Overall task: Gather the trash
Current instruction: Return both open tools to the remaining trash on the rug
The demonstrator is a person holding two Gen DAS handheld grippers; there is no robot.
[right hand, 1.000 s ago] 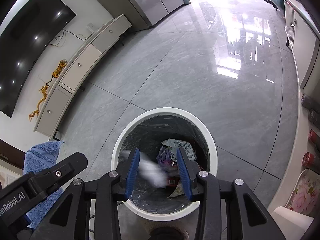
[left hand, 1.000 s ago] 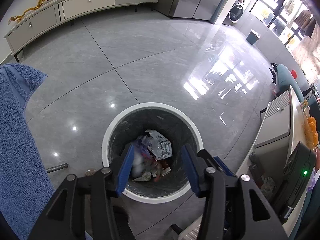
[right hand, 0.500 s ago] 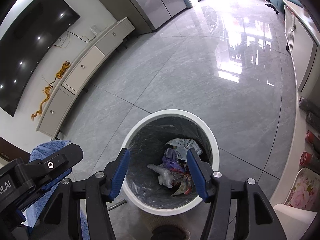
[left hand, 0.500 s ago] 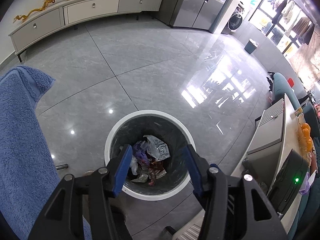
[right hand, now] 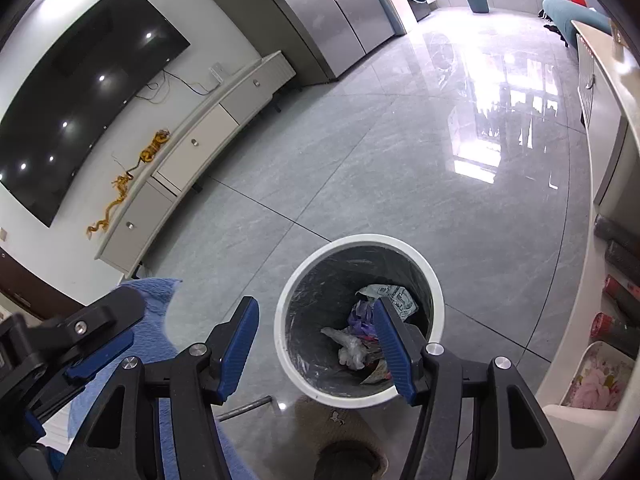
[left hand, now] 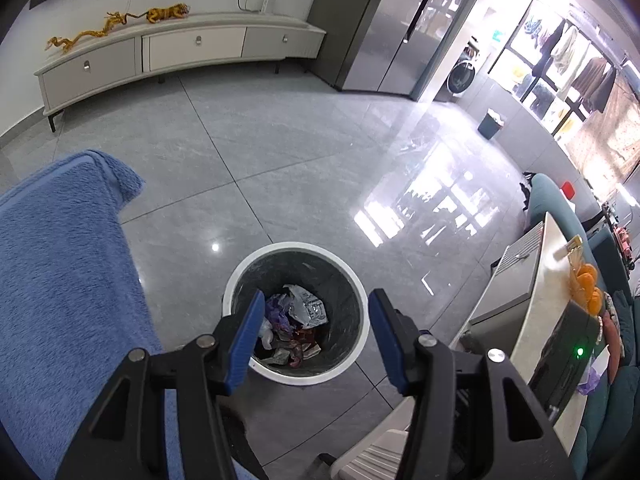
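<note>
Both claws gape wide, empty: left claw [left hand: 316, 338], right claw [right hand: 316, 346] | bin [left hand: 362, 308] below and just ahead of them, trash [left hand: 298, 322] inside | step: drop looks finished | next: seek remaining litter elsewhere

Glossy grey tiled floor [left hand: 280, 152], low white cabinet [left hand: 180, 52], wall-mounted television [right hand: 80, 112].

the bin [left hand: 362, 322] stands on the floor [left hand: 280, 152] at lower centre of the left wrist frame, trash [left hand: 298, 322] lying in its bottom. a towel [left hand: 60, 280] fills the lower left, a cabinet [left hand: 160, 52] runs along the upper left, and a counter [left hand: 540, 320] edges the right.
</note>
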